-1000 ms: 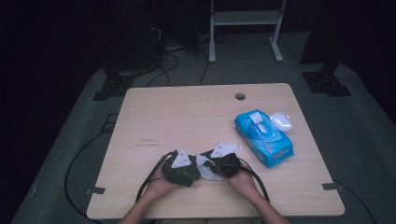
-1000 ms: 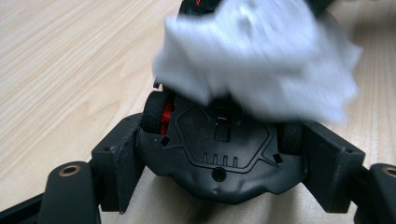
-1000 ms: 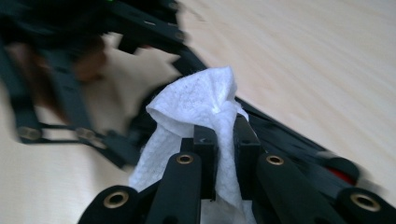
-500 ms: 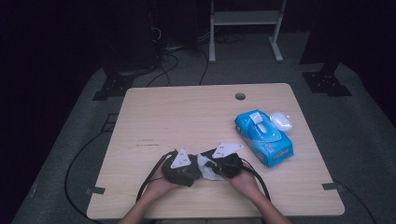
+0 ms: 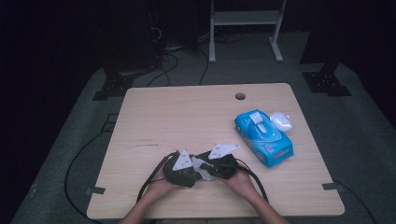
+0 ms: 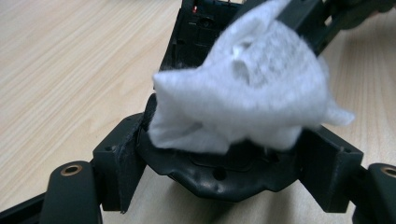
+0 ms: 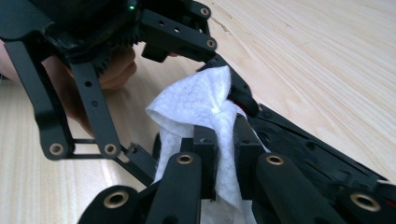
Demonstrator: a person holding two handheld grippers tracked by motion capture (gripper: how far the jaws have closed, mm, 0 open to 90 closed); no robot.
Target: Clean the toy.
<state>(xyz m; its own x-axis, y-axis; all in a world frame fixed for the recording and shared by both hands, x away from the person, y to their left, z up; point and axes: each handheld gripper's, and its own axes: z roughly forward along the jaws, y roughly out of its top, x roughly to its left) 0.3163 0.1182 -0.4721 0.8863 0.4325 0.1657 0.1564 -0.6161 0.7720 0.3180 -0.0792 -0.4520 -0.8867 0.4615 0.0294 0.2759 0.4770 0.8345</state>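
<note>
Wipe [image 7: 201,107]: you've got it low over the counter [image 5: 187,116], between both grippers.
Right gripper [image 7: 219,163]: fingers clamped narrow on the wipe.
Left gripper [image 6: 224,149]: fingers wide, wipe bunched between them, not pinched.
Risk: pull apart now and the wipe may tear or slip free.

Soft, fibrous white wipe [image 6: 243,93]; matt black plastic tongs [image 7: 219,154]; smooth pale wood table [image 5: 187,116].
</note>
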